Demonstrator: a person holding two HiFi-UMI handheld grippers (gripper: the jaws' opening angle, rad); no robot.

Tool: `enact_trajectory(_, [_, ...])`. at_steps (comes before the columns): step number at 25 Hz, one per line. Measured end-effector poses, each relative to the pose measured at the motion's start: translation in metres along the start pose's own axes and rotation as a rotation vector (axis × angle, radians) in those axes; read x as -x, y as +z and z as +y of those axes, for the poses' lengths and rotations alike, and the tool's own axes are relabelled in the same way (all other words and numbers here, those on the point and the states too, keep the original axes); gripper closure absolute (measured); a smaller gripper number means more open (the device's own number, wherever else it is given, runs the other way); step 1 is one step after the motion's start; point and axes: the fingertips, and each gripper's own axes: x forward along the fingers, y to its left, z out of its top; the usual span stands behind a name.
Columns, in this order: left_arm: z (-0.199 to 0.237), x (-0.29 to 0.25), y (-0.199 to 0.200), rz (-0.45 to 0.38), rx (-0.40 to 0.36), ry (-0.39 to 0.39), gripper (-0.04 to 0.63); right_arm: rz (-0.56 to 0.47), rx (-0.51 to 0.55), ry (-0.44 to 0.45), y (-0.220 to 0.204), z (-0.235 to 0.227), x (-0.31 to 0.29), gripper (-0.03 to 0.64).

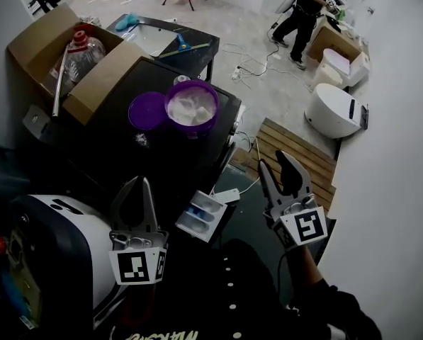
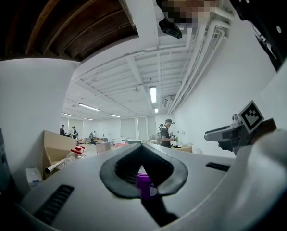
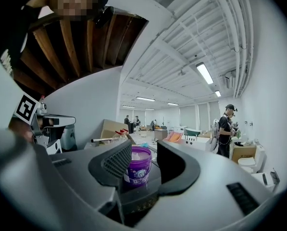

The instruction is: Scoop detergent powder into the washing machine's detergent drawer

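Note:
A purple tub (image 1: pixel 192 107) of white detergent powder stands open on the black washing machine top (image 1: pixel 112 154), its purple lid (image 1: pixel 147 110) lying beside it on the left. The pale detergent drawer (image 1: pixel 200 217) is pulled out from the machine's front, between my two grippers. My left gripper (image 1: pixel 137 183) hovers left of the drawer, fingertips touching, nothing held. My right gripper (image 1: pixel 276 163) is off to the right over the floor, open and empty. The tub (image 3: pixel 138 170) shows between the right gripper's (image 3: pixel 143 148) fingers, far ahead. It (image 2: pixel 144 183) also peeks under the left gripper's (image 2: pixel 142 148) closed tips.
A cardboard box (image 1: pixel 55 55) with a red-capped bottle (image 1: pixel 80 52) sits at the machine's back left. Behind is a black table (image 1: pixel 168 41). A wooden pallet (image 1: pixel 296 154) and a round white appliance (image 1: pixel 335 110) stand on the floor to the right. A person (image 1: pixel 303 13) stands far back.

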Motion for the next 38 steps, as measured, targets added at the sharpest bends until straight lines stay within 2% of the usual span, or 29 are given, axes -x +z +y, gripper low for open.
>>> enact_trajectory(6, [0.010,-0.015,-0.009,0.025,0.003,-0.038,0.591,0.045,-0.009,0.034,-0.009,0.008,-0.037,0.456])
enact_trajectory(15, [0.008,-0.022,-0.032,0.102,0.036,0.039,0.591,0.192,-0.030,0.185,-0.044,0.020,-0.115,0.456])
enact_trajectory(24, [0.012,-0.019,-0.060,0.178,0.058,0.088,0.591,0.368,-0.092,0.181,-0.093,0.027,-0.175,0.463])
enact_trajectory(28, [0.016,-0.017,-0.071,0.200,0.065,0.103,0.591,0.382,-0.097,0.169,-0.110,0.023,-0.186,0.475])
enact_trajectory(30, [0.016,-0.015,-0.076,0.210,0.069,0.108,0.591,0.381,-0.095,0.170,-0.114,0.022,-0.188,0.507])
enact_trajectory(31, [0.015,-0.015,-0.078,0.214,0.072,0.108,0.591,0.380,-0.094,0.173,-0.114,0.022,-0.189,0.567])
enact_trajectory(32, [0.015,-0.015,-0.080,0.217,0.074,0.108,0.591,0.378,-0.094,0.179,-0.113,0.023,-0.189,0.580])
enact_trajectory(38, [0.012,-0.014,-0.084,0.221,0.084,0.112,0.591,0.378,-0.073,0.214,-0.109,0.025,-0.191,0.581])
